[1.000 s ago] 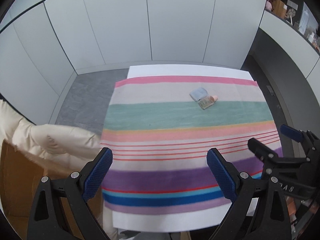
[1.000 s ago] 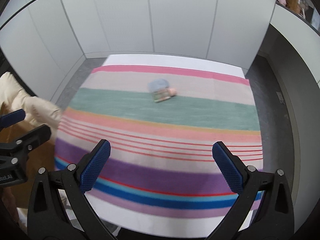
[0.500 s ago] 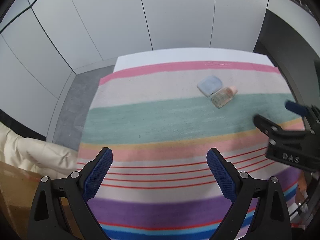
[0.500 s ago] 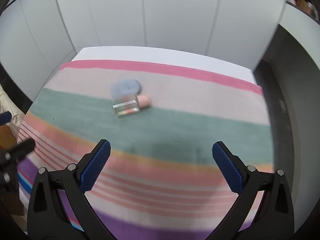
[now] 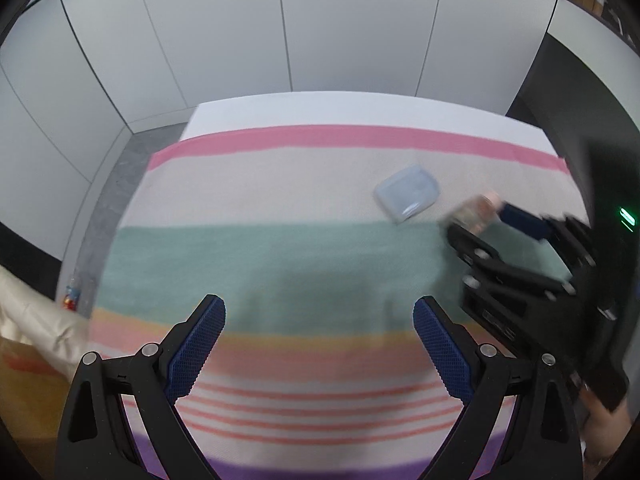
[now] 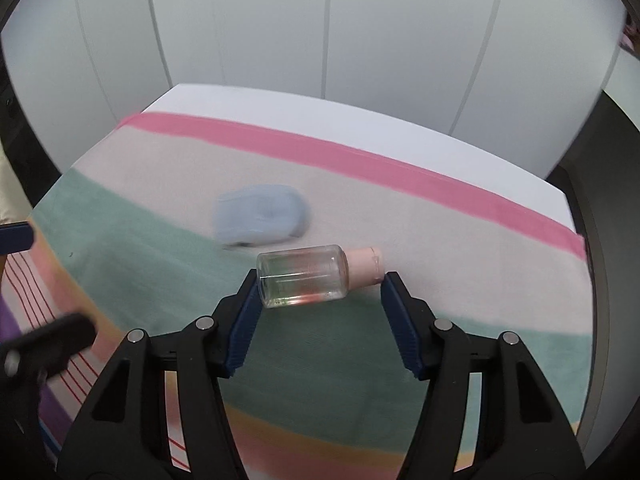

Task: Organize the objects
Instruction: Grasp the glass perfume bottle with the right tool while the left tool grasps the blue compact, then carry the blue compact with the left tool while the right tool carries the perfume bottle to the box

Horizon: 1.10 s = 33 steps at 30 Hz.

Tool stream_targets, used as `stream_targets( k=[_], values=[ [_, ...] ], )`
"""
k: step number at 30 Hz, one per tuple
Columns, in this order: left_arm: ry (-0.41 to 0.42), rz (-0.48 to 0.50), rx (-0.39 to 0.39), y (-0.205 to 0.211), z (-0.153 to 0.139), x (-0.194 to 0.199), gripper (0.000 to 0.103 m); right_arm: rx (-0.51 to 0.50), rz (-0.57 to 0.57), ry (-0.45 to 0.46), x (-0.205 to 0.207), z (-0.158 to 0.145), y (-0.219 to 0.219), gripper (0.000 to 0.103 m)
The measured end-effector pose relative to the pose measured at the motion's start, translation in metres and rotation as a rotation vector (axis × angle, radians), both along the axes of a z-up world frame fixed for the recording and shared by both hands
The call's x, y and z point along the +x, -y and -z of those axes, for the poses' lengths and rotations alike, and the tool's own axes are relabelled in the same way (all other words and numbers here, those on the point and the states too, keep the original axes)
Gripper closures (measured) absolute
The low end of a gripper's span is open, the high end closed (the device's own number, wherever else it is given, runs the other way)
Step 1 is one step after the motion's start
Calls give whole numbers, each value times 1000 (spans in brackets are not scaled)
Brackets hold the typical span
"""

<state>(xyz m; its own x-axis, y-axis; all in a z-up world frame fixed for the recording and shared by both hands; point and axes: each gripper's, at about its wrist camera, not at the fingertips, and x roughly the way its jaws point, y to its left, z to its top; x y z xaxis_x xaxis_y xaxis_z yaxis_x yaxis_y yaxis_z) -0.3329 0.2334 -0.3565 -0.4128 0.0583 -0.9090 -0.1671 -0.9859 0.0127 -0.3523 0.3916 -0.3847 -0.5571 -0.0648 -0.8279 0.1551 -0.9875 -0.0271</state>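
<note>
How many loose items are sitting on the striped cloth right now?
2. A clear bottle with a pink cap lies on its side between the right hand-held gripper's closing jaws; a pale blue case lies just beyond it.

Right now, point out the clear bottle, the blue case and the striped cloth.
clear bottle (image 6: 302, 278): right wrist view, middle of its clear body.
blue case (image 5: 407, 193): left wrist view, centre of its top.
striped cloth (image 5: 256, 258): left wrist view, bare green stripe.

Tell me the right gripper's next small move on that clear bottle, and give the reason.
Probably finish closing. The right gripper has its jaws closing around the clear bottle, which lies on its side on the striped cloth. One pad sits by the base, the other by the pink cap, with little gap left. The left gripper hangs open, away from it.
</note>
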Motion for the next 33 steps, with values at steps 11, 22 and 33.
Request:
stream_targets(
  k=[11,22,33],
  values=[
    [39,-160,61,-70,36,-70,8,-76,237,31,30,-5,-111,41],
    [7,-91,-13,-99,38,-63,44,-68,212,33,41,-19,-113,41],
    [0,-43,-67,-87,20,-19,44,-54,193,40,57,-37,-100,41]
  ],
)
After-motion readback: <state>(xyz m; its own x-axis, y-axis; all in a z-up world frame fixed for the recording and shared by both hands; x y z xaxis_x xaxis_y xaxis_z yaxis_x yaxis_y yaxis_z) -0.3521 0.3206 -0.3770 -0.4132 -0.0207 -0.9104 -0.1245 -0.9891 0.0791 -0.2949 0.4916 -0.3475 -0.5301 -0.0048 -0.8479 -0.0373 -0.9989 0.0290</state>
